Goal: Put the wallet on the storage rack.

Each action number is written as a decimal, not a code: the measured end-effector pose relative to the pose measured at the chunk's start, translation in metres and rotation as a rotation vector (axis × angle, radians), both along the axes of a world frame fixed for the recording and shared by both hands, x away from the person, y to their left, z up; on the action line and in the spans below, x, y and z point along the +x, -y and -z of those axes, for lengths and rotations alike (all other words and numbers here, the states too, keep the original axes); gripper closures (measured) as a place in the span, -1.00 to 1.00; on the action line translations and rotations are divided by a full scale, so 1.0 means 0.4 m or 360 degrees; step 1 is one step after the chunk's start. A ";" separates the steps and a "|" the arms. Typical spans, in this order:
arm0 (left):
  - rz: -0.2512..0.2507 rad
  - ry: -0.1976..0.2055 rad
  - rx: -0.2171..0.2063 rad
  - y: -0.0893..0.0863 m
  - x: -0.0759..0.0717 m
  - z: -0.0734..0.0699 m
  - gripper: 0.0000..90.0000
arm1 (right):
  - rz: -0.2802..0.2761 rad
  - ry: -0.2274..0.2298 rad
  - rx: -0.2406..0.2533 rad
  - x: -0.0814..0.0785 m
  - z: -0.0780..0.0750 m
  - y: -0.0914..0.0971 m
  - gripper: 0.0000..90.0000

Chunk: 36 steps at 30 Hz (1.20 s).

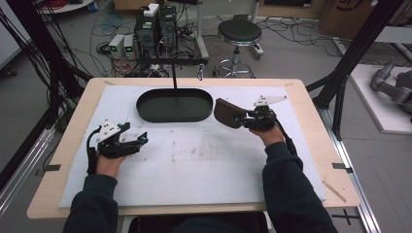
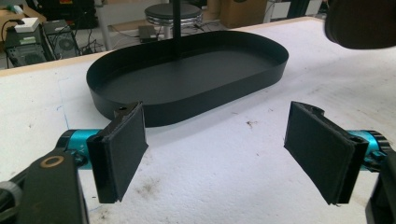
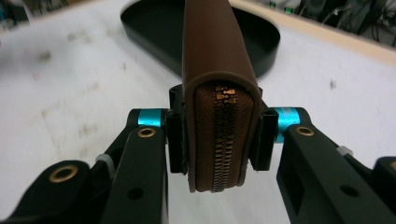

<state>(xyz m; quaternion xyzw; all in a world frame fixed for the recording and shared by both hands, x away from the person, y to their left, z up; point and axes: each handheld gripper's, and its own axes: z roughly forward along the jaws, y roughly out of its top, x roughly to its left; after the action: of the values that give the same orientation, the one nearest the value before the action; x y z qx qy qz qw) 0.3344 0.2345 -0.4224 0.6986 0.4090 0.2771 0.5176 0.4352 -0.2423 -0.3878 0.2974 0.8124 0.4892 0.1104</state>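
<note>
A white, smudged mat (image 1: 194,165) is covering the pale wooden table (image 1: 73,131), with a black oval tray (image 1: 175,105) sitting near its far edge. The right hand-held gripper (image 1: 241,118) is clamping a brown zip wallet (image 1: 228,112) just beside the tray's right end, above the mat. The left hand-held gripper (image 1: 141,140) is resting with jaws apart, empty. Behind the table, a round stool (image 1: 239,32) and computer boxes (image 1: 155,26) are standing among cables on the grey floor.

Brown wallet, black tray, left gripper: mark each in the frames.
Brown wallet (image 3: 219,140), right gripper view, on its zipper edge.
Black tray (image 1: 145,112), high view, on its left rim.
Left gripper (image 2: 215,151), left gripper view, midway between its open jaws.
</note>
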 end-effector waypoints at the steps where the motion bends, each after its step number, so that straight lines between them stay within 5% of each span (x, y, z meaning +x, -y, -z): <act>1: 0.0001 0.0004 -0.0001 -0.001 0.000 0.000 -0.54 | -0.0004 -0.0005 -0.0004 0.011 -0.008 -0.015 0.48; 10: -0.0015 0.0013 -0.0021 -0.018 -0.002 -0.001 -0.54 | -0.0109 -0.0054 -0.0038 0.114 -0.053 -0.198 0.47; 21: -0.0026 0.0019 -0.0030 -0.029 -0.006 0.001 -0.54 | -0.0120 -0.0093 -0.0060 0.199 -0.031 -0.375 0.47; 30: -0.0032 0.0020 -0.0033 -0.036 -0.007 0.002 -0.54 | -0.0012 -0.0217 -0.0061 0.246 0.031 -0.465 0.47; 36: -0.0030 0.0019 -0.0030 -0.036 -0.011 0.002 -0.54 | 0.0071 -0.0434 0.0041 0.270 0.078 -0.453 0.45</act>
<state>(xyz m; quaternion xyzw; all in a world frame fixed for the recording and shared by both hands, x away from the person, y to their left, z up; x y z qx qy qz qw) 0.3301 0.2488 -0.4231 0.6880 0.4151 0.2824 0.5240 0.5431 -0.0611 -0.4190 0.3805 0.8067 0.4522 0.0059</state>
